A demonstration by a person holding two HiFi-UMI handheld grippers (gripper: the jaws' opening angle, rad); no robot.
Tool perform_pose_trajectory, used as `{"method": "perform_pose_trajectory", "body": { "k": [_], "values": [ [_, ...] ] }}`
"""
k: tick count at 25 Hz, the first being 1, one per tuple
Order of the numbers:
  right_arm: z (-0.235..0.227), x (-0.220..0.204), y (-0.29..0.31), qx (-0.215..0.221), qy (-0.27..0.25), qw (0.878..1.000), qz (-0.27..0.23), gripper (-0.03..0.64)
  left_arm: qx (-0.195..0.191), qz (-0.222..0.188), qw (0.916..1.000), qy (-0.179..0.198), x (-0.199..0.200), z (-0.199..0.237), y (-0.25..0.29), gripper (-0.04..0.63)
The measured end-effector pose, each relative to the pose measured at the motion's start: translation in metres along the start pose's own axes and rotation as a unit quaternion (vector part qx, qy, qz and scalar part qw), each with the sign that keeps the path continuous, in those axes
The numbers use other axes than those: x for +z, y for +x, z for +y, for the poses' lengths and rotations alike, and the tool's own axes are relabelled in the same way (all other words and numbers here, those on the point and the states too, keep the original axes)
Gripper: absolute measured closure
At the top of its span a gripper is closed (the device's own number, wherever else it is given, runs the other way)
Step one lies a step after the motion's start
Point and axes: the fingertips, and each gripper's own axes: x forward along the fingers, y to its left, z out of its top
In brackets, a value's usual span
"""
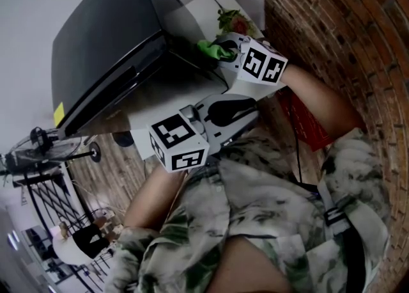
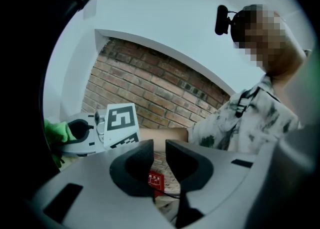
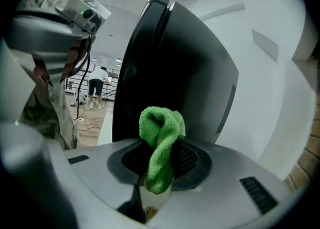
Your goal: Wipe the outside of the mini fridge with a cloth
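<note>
1. The mini fridge (image 1: 108, 48) is a glossy black box at the far left of the scene, standing on a white ledge (image 1: 192, 16). A brick wall (image 1: 332, 42) runs along the right.
2. The right gripper (image 3: 159, 163) has its jaws closed on a green cloth (image 3: 161, 138). The cloth is bunched, with a fold standing up above the jaws and a tail hanging down between them.
3. In the head view the cloth (image 1: 209, 49) is held up at the fridge's right-hand corner. In the right gripper view the dark face of the fridge (image 3: 170, 63) stands just beyond it. I cannot tell from either view whether cloth and fridge are touching.
4. The left gripper (image 2: 159, 160) hangs nearer the person, well back from the fridge. Its jaws are only a little apart and nothing is between them. Only the wall and a small red sign (image 2: 155, 179) show through the gap.
5. On progress, the cloth is gripped and brought to the fridge, so the preparation looks finished.
6. The black surfaces show no streaks, damp patches or other marks, so I can't say which faces have been wiped.
7. By my reckoning most of the wiping is still to do, including the broad top, the door and the sides.
8. The cloth is a tight wad, so it will likely cover only a narrow strip at each pass.
</note>
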Motion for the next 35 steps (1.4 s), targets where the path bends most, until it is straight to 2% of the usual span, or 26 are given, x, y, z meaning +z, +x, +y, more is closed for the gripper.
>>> {"method": "perform_pose_trajectory", "body": {
  "k": [13, 22, 25, 30, 35],
  "values": [
    [0.033, -0.091, 0.042, 0.026, -0.041, 0.993, 0.104, 0.503, 0.008, -0.008, 0.9998, -0.014, -0.008, 0.005, -0.007, 0.520],
    [0.042, -0.130, 0.061, 0.046, -0.043, 0.985, 0.160, 0.503, 0.018, -0.018, 0.9995, -0.017, -0.011, 0.011, -0.023, 0.520],
    [0.042, -0.137, 0.065, 0.050, -0.023, 0.984, 0.170, 0.503, 0.020, -0.021, 0.9994, -0.019, -0.013, 0.012, -0.031, 0.520],
    [0.029, -0.130, 0.058, 0.017, 0.019, 0.987, 0.160, 0.503, 0.022, -0.032, 0.9991, -0.015, -0.015, 0.011, -0.049, 0.520],
    [0.004, -0.104, 0.030, -0.058, 0.058, 0.986, 0.145, 0.503, 0.015, -0.050, 0.9987, -0.002, -0.018, 0.008, -0.071, 0.520]
  ]
}}
